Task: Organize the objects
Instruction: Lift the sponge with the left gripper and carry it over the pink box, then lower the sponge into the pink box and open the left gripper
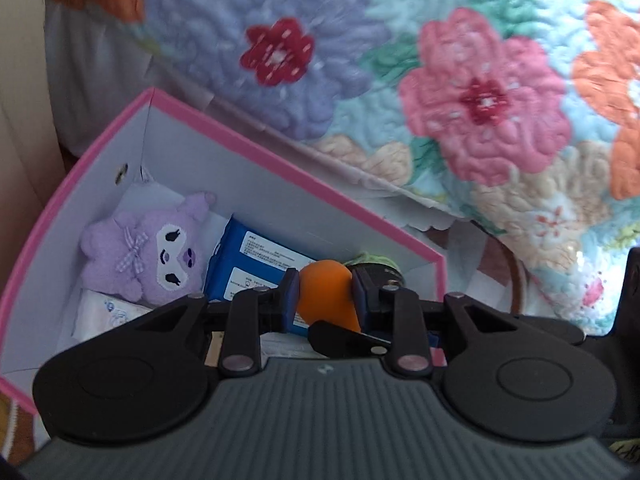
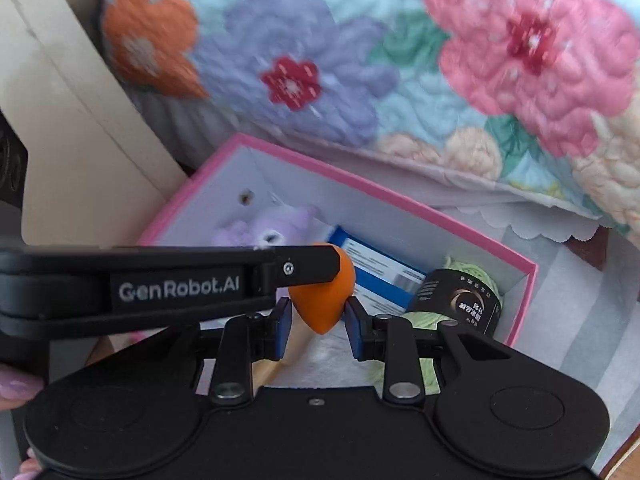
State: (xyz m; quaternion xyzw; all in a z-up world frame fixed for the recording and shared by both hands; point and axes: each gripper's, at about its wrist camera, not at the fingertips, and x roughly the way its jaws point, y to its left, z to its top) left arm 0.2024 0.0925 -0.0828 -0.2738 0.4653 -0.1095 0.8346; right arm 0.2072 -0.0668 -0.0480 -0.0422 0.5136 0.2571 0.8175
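Observation:
An orange teardrop sponge [image 1: 326,294] hangs over an open pink-rimmed box [image 1: 92,168]. My left gripper [image 1: 325,300] is shut on its wide part, blue pads pressing both sides. My right gripper [image 2: 318,320] is shut on the sponge's [image 2: 320,296] pointed lower end. In the right wrist view one black finger [image 2: 304,268] of the left gripper crosses from the left and covers the sponge's top. The box [image 2: 400,200] holds a purple plush toy [image 1: 148,248], a blue packet [image 1: 248,268], a green yarn ball with a black label [image 2: 460,304] and a white packet [image 1: 108,312].
A quilted floral bedspread [image 1: 480,100] hangs right behind the box's far wall. A cream board [image 2: 80,140] leans at the box's left side. A person's fingertips [image 2: 16,388] show at the left edge of the right wrist view.

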